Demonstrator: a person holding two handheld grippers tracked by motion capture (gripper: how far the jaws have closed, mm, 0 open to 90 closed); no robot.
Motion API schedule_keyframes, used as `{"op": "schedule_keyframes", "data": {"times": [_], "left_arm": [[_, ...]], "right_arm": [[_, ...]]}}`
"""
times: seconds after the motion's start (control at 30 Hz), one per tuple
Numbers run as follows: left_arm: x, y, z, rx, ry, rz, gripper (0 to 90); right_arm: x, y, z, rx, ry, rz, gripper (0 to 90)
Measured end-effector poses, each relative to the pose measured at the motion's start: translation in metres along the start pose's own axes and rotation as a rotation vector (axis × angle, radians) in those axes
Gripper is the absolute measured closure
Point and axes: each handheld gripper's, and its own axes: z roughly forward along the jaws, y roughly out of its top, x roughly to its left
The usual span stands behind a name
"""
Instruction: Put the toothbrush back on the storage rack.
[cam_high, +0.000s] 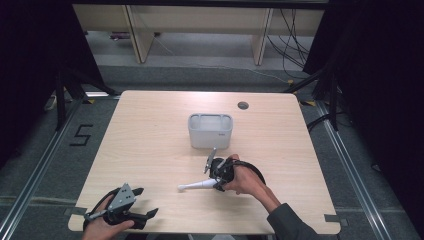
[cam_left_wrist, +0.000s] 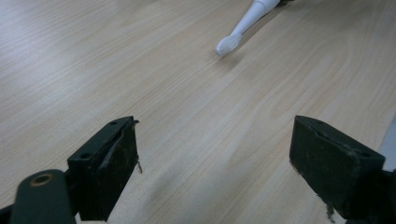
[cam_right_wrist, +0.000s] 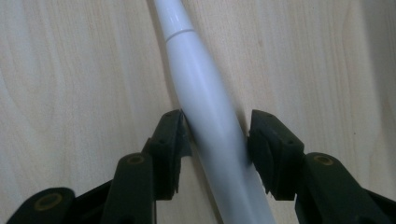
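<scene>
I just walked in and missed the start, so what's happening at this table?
A person is working with a handheld gripper in each hand. The right gripper has its jaws on either side of the handle of a white electric toothbrush lying on the wooden table; the jaws sit close against it, though a firm grip can't be confirmed. The left gripper rests open near the table's front edge. A grey holder stands behind the toothbrush.

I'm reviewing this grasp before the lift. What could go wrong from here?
The right tongs straddle the toothbrush on its smooth, tapered handle, so it could slip or swivel when lifted. The grip sits near one end, so the brush head may droop and catch the rim of the white holder.
</scene>
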Motion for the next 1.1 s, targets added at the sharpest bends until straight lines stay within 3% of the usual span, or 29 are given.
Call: {"op": "schedule_keyframes", "data": {"times": [0.03,0.1,0.43,0.5,0.53,0.67,0.73,0.8,0.93,0.97,1.03,1.1], "left_arm": [[-0.003,0.0,0.001,-0.023,-0.007,-0.036,14.7],[-0.003,0.0,0.001,-0.03,-0.001,-0.049,14.7],[-0.003,-0.001,0.002,-0.033,0.006,-0.041,14.7],[0.0,0.0,0.001,-0.015,0.002,-0.02,14.7],[-0.003,-0.001,0.002,-0.033,-0.008,-0.051,14.7],[-0.004,0.0,0.001,-0.03,-0.004,-0.045,14.7],[-0.003,0.0,0.001,-0.031,-0.004,-0.047,14.7],[-0.003,-0.001,0.001,-0.03,-0.002,-0.048,14.7],[-0.003,0.0,0.001,-0.03,-0.002,-0.045,14.7],[-0.003,0.0,0.001,-0.03,-0.001,-0.043,14.7],[-0.003,0.0,0.001,-0.032,-0.003,-0.045,14.7],[-0.003,0.0,0.001,-0.03,-0.008,-0.044,14.7]], "right_arm": [[0.003,0.001,-0.001,0.02,-0.009,0.043,56.2],[0.0,0.001,0.0,0.023,0.0,0.017,57.9],[0.003,0.0,0.0,0.063,0.049,0.051,64.6],[0.002,0.001,0.001,0.071,0.054,0.037,64.8],[-0.001,0.001,0.002,0.066,0.052,0.004,64.9],[0.0,0.006,0.001,0.104,0.076,0.066,65.5],[-0.002,0.008,0.001,0.123,0.071,0.051,65.5],[-0.004,0.01,0.003,0.106,0.086,0.033,65.8],[-0.005,0.012,0.003,0.129,0.09,0.041,66.1],[-0.006,0.013,0.005,0.124,0.08,0.009,66.2],[-0.005,0.014,0.005,0.152,0.061,0.002,66.2],[-0.004,0.016,0.005,0.164,0.075,0.01,66.3]]}}
